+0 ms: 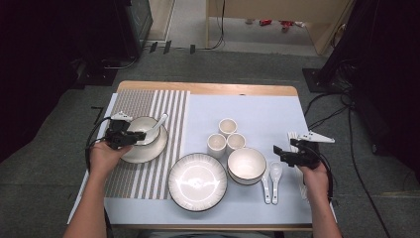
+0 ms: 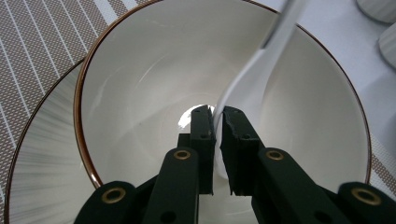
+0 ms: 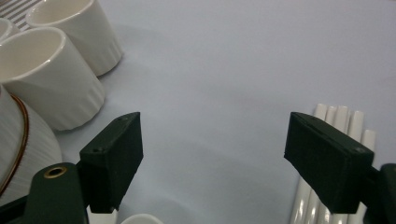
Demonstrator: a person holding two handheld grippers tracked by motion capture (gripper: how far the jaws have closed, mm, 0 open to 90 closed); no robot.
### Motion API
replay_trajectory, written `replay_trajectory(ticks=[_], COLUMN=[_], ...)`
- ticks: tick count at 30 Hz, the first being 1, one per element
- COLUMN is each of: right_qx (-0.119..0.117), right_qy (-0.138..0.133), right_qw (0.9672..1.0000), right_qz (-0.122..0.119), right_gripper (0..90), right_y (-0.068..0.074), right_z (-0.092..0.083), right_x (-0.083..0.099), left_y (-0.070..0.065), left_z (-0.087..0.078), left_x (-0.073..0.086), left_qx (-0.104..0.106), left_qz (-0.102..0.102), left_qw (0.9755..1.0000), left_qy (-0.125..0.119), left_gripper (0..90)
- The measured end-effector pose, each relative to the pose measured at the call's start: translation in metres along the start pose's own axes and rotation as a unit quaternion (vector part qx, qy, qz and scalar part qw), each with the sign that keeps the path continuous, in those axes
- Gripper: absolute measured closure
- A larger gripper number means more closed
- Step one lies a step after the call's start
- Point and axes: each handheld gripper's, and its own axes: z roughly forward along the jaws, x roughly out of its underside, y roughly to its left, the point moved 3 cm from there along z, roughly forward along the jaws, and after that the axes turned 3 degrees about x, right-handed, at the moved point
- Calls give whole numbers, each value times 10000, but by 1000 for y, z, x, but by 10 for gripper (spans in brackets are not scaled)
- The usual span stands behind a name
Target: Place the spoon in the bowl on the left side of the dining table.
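At the left of the high view our left gripper (image 1: 132, 137) is clamped on a glossy white ceramic spoon (image 2: 254, 84), which sits inside a brown-rimmed white bowl (image 2: 140, 70) on a plate (image 1: 148, 151) over the striped mat (image 1: 148, 106). Lower right, our right gripper (image 1: 277, 152) hangs wide open over the pale blue cloth (image 1: 262, 111), just beside white chopsticks (image 3: 343, 119). Grey carpet surrounds the wooden table (image 1: 208, 88).

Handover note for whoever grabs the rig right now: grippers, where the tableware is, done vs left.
Left gripper: shut on the spoon, inside the bowl that sits on a plate on the striped mat.
Right gripper: open, empty, above two loose spoons, beside the chopsticks.
Done: one setting has plate, bowl and spoon.
Left, likely: release that spoon, then set out the second bowl, large plate and three cups.
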Motion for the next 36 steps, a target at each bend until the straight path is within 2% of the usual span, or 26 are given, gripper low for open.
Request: replay_trajectory(ticks=[5, 12, 20, 26, 32, 36], right_qx=[105, 121, 318, 440, 554, 695], right_qy=[56, 53, 107, 82, 131, 225], right_qw=[9999, 9999, 9994, 9989, 9983, 9972], right_qz=[-10, 24, 101, 145, 158, 151], right_gripper=[193, 193, 193, 193, 193, 193], right_y=[-4, -8, -18, -25, -29, -33], right_z=[3, 4, 4, 4, 4, 6], right_x=[2, 5, 10, 12, 14, 18], left_y=[0, 0, 0, 0, -3, -7], left_z=[0, 0, 0, -4, -6, -5], left_x=[0, 0, 0, -3, -8, -11], left_qx=[-20, -9, -12, -31, -122, -88], left_qz=[18, 21, -5, -93, -12, 87], left_qw=[10000, 10000, 10000, 9997, 9991, 9988], left_qy=[10, 3, -22, -211, -409, -465], left_gripper=[846, 847, 832, 768, 664, 609])
